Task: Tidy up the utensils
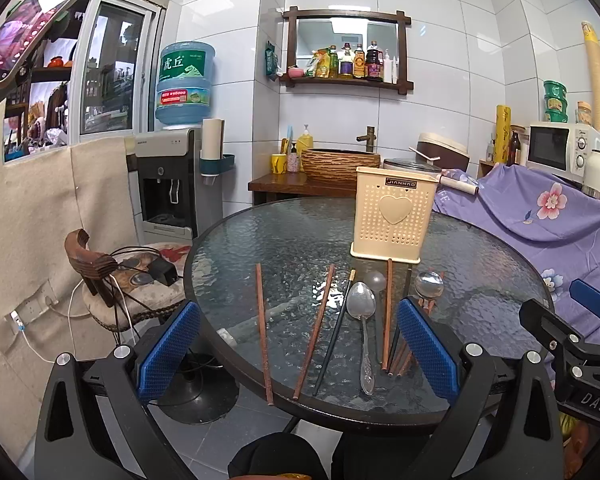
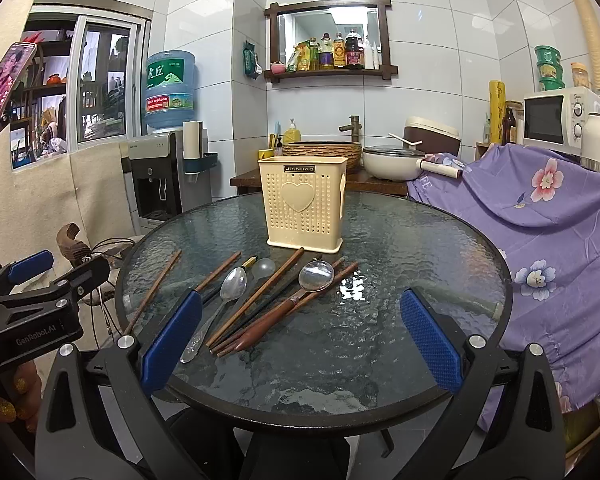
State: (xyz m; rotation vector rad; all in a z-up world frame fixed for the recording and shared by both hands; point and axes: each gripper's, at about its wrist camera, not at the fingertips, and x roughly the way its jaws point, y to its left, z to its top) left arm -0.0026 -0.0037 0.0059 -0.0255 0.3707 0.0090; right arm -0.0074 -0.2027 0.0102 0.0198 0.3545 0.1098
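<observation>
A cream perforated utensil holder [image 1: 394, 218] [image 2: 303, 204] stands upright on the round glass table [image 1: 260, 240] [image 2: 400, 240]. In front of it lie several wooden chopsticks [image 1: 262, 332] [image 2: 154, 292], a black chopstick [image 1: 334, 334], a metal spoon [image 1: 362, 312] [image 2: 230, 290], a clear plastic spoon [image 1: 375, 281] [image 2: 265, 267] and a wooden-handled ladle [image 1: 429, 285] [image 2: 315, 276]. My left gripper [image 1: 298, 344] is open and empty, above the table's near edge over the utensils. My right gripper [image 2: 300, 338] is open and empty, just right of the utensil pile.
A chair with cables [image 1: 140, 276] stands left of the table. A water dispenser [image 1: 168, 184] is behind it. A purple floral cloth [image 2: 540, 216] covers furniture on the right. A sink counter [image 2: 320, 152] with pots is behind the table.
</observation>
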